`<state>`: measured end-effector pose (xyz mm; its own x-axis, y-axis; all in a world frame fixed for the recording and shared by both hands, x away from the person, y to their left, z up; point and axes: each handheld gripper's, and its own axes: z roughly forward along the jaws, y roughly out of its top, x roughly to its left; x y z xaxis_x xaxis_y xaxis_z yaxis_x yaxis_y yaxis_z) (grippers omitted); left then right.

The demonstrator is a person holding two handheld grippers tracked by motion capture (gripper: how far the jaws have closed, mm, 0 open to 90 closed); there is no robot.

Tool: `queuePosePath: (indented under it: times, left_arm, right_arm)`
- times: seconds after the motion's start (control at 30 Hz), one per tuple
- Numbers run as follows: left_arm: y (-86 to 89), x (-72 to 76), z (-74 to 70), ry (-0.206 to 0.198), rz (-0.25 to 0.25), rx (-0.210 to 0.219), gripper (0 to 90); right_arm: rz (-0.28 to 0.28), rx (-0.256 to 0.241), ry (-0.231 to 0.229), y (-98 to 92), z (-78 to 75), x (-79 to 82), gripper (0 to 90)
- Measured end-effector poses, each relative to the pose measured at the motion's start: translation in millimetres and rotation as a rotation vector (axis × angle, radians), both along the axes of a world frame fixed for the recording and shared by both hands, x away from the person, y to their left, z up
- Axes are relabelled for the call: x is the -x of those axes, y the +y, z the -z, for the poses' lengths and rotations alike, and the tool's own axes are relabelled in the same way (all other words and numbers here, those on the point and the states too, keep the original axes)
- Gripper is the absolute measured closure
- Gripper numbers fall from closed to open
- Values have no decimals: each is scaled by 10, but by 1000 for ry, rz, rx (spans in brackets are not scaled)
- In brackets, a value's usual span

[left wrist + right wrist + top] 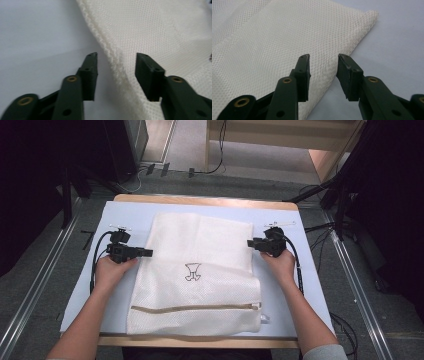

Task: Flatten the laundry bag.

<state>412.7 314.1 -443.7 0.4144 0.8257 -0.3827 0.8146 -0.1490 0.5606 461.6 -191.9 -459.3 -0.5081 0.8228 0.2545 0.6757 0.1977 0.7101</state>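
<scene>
So there's a white mesh laundry bag (200,270) lying flat in the middle of a pale blue mat (295,270) on the wooden table (200,200). Its long axis runs away from the person, tilted a bit so the far end leans to the right. The zipper (195,308) runs crosswise along the near end, with its pull at the right. The fabric is a fine cream-white net with a little black line drawing (193,272) printed about mid-bag, and the side edges are stitched into thicker seams.

The left gripper (146,253) sits at the bag's left edge, about halfway up its length. In the left gripper view (116,72) its 2 jaws are spread wide, straddling the seam, 1 over the mat and 1 over the mesh, not pinching anything.

The right gripper (251,243) is at the bag's right edge, closer to the far corner. In the right gripper view (323,75) its jaws are parted with the mesh edge between them, not clamped.
</scene>
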Motion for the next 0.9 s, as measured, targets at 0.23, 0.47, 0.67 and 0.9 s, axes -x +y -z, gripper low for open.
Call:
queuePosePath:
  times: [0.23,0.47,0.67,0.9]
  left_arm:
    - [90,246,-94,-21,3,0,462]
    - [93,504,-162,-36,24,-16,455]
    - [74,592,-97,1,36,-18,458]
    - [19,517,-4,76,53,-33,616]
  right_arm:
    - [-38,17,-10,-35,-85,297,591]
    - [-74,30,-3,-13,-76,715,579]
    - [-81,30,5,17,21,907,555]
    - [-106,67,38,108,139,948,565]
